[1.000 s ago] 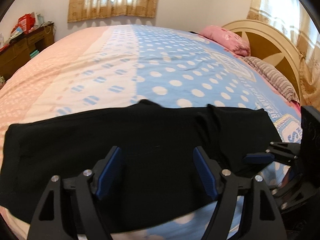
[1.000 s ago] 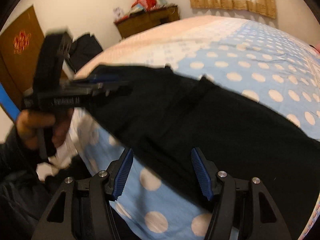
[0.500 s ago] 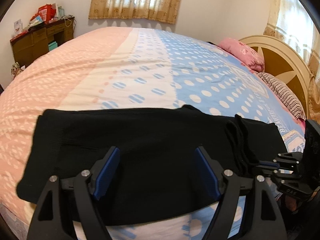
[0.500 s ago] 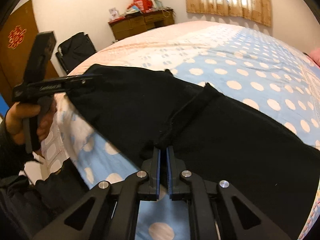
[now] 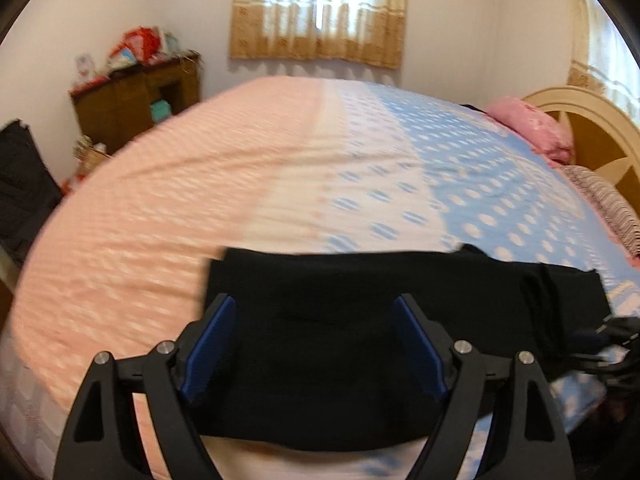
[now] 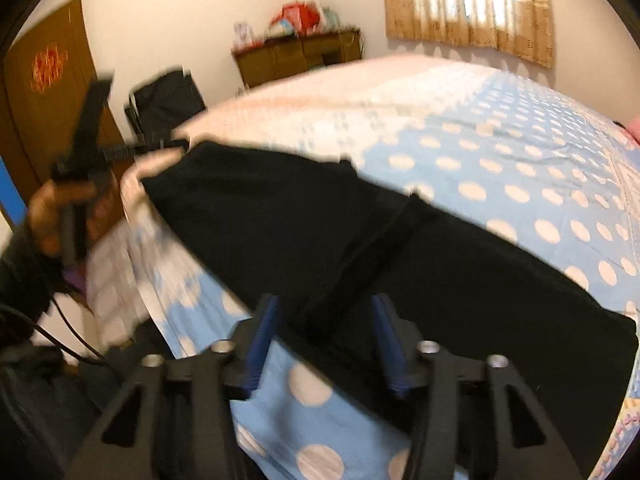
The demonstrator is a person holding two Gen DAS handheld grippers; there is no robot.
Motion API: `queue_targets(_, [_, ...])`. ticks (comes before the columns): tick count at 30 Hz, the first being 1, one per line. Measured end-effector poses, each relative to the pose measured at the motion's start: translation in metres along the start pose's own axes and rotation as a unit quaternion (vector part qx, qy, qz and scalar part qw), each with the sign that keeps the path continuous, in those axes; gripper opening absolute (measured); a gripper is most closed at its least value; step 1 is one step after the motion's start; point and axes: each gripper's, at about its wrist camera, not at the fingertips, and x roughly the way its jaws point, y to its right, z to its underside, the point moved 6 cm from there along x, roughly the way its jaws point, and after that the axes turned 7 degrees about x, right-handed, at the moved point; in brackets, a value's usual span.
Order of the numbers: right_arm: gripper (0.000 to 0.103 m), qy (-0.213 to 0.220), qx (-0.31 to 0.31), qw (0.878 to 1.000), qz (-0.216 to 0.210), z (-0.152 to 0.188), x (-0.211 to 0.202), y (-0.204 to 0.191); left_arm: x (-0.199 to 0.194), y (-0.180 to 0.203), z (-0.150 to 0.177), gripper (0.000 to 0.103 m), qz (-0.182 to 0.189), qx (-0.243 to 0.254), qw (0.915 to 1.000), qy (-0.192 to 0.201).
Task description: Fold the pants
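Left gripper (image 5: 314, 344): jaws wide and just been opening further; black cloth shows beyond the gap, pads clear of it.
Pants (image 5: 360, 320): black, folded into a long band across the near edge of the bed (image 5: 200, 200); a seam ridge crosses the band toward its right end.
Right gripper (image 6: 326, 336): jaws partly apart, just been opening; the seam ridge lies between the pads, not pinched.

Left gripper (image 5: 312, 344) fingers spread wide, right gripper (image 6: 324, 340) fingers just reopening, nothing gripped
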Motion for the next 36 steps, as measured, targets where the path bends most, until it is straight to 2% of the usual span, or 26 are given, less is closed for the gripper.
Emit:
queue_targets(4, [0.053, 0.021, 0.046, 0.999, -0.01, -0.015, 0.001, 0.015, 0.005, -0.032, 0.004, 0.089, -0.035, -0.018, 0.9992, 0.0])
queue_targets(7, [0.053, -0.02, 0.07, 0.997, 0.007, -0.007, 0.027, 0.026, 0.018, -0.054, 0.016, 0.089, -0.049, -0.04, 0.9978, -0.017])
queue_targets(8, [0.053, -0.042, 0.062, 0.997, 0.024, 0.002, 0.042, 0.026, 0.02, -0.057, 0.019, 0.088, -0.046, -0.045, 0.9977, -0.02])
queue_targets(10, [0.053, -0.021, 0.038, 0.999, 0.033, 0.002, 0.038, 0.019, 0.029, -0.059, 0.025, 0.085, -0.033, -0.051, 0.9977, -0.029])
queue_targets(12, [0.053, -0.025, 0.028, 0.998, 0.04, 0.001, 0.035, 0.014, 0.035, -0.056, 0.028, 0.077, -0.005, -0.06, 0.9976, -0.034])
queue_targets(14, [0.053, -0.005, 0.031, 0.999, 0.031, -0.005, 0.027, 0.012, 0.035, -0.052, 0.028, 0.076, 0.002, -0.061, 0.9978, -0.026])
queue_targets(16, [0.053, 0.021, 0.037, 0.999, 0.029, -0.011, 0.015, 0.012, 0.036, -0.048, 0.027, 0.071, 0.012, -0.059, 0.9979, -0.024])
queue_targets(21, [0.053, 0.063, 0.075, 0.995, 0.018, -0.021, -0.006, 0.022, 0.048, -0.043, 0.022, 0.07, 0.024, -0.042, 0.9986, -0.021])
queue_targets(22, [0.053, 0.068, 0.081, 0.994, 0.019, -0.021, -0.008, 0.024, 0.049, -0.042, 0.02, 0.067, 0.025, -0.046, 0.9984, -0.023])
queue_targets(24, [0.054, 0.077, 0.095, 0.992, 0.024, -0.021, -0.013, 0.03, 0.044, -0.038, 0.02, 0.05, 0.042, -0.045, 0.9976, -0.03])
queue_targets(25, [0.054, 0.08, 0.105, 0.991, 0.023, -0.021, -0.014, 0.033, 0.042, -0.034, 0.02, 0.045, 0.044, -0.044, 0.9975, -0.035])
queue_targets(27, [0.054, 0.078, 0.118, 0.99, 0.018, -0.022, -0.014, 0.038, 0.042, -0.029, 0.022, 0.045, 0.034, -0.032, 0.9979, -0.044])
queue_targets(28, [0.054, 0.077, 0.123, 0.989, 0.018, -0.021, -0.013, 0.041, 0.043, -0.029, 0.023, 0.049, 0.029, -0.029, 0.9982, -0.044])
queue_targets(32, [0.054, 0.077, 0.141, 0.987, 0.025, -0.02, -0.014, 0.05, 0.049, -0.035, 0.022, 0.055, 0.029, -0.046, 0.9977, -0.039])
queue_targets(33, [0.055, 0.08, 0.144, 0.986, 0.025, -0.02, -0.016, 0.051, 0.049, -0.032, 0.021, 0.053, 0.026, -0.036, 0.9981, -0.043])
queue_targets(35, [0.055, 0.088, 0.149, 0.985, 0.028, -0.021, -0.022, 0.054, 0.046, -0.026, 0.021, 0.038, 0.028, -0.012, 0.9984, -0.047])
queue_targets(36, [0.055, 0.091, 0.15, 0.984, 0.03, -0.022, -0.024, 0.055, 0.043, -0.023, 0.02, 0.021, 0.047, -0.013, 0.9976, -0.049])
